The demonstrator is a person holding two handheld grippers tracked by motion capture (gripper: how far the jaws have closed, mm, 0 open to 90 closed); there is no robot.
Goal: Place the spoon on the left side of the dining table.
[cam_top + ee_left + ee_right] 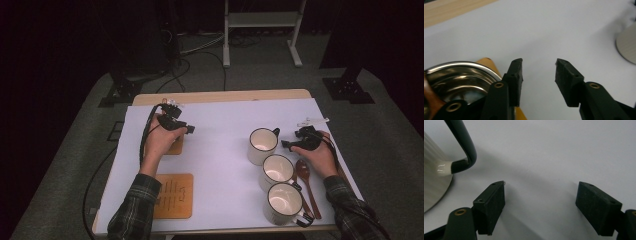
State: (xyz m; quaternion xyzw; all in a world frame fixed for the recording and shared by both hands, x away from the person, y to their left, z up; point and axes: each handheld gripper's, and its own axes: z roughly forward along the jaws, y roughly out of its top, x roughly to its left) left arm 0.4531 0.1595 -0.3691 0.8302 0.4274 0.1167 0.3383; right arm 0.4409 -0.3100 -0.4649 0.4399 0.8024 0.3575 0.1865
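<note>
My left gripper (188,129) is at the left of the white sheet (225,165), above a small wooden coaster (176,147). In the left gripper view its jaws (539,62) stand open with only bare sheet between them. A shiny metal dish (461,77) rests on the coaster (485,61) just left of them. My right gripper (286,144) sits beside the black handle of the farthest mug (262,145). Its jaws (541,186) are open over the sheet, with the mug's handle (464,145) off to their left and apart from them.
Two more white mugs (277,170) (283,202) stand in a row toward the near right edge. Beside them lie wooden spoons (305,182). A second coaster (173,195) lies at the near left. Floor cables and a white stand leg (226,35) lie beyond the table.
</note>
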